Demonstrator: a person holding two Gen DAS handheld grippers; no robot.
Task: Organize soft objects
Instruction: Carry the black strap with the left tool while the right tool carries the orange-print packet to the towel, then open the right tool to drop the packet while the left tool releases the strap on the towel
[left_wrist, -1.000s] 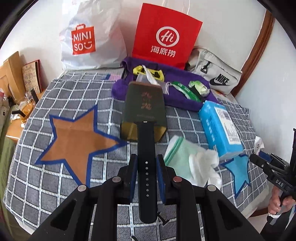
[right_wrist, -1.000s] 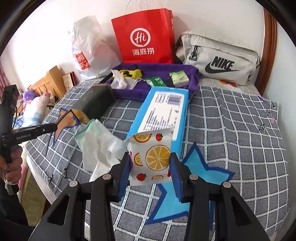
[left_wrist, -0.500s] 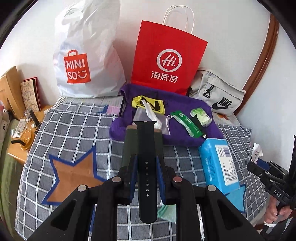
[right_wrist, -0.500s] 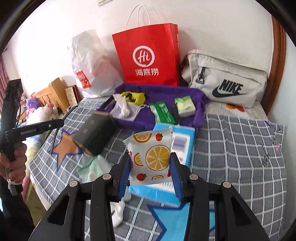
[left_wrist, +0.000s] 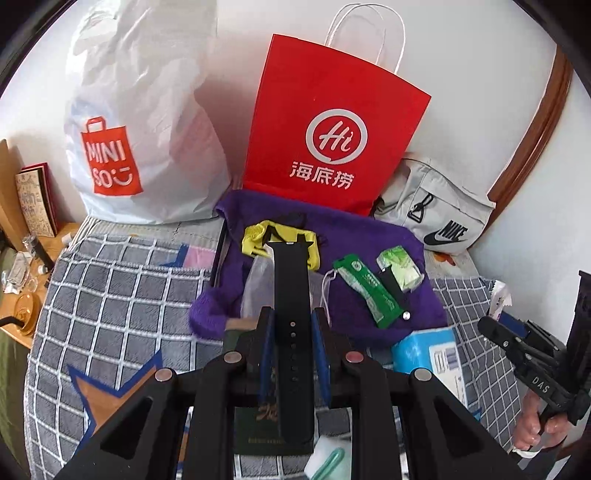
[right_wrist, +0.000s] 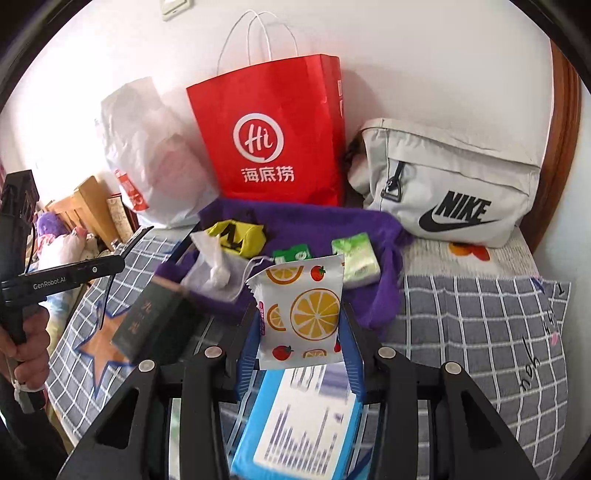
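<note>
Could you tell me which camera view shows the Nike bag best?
The right wrist view: the Nike bag lies whole and large there, zip pull and logo both clear, beside the red bag. In the left wrist view the Nike bag is small near the right edge, its left end hidden behind the red bag.

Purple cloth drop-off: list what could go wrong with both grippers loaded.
The left gripper pinches the black strap across its width; its long free end could swing and snag the yellow item. The right gripper holds the fruit-print packet by its edges; it may slip. The purple cloth is crowded.
</note>
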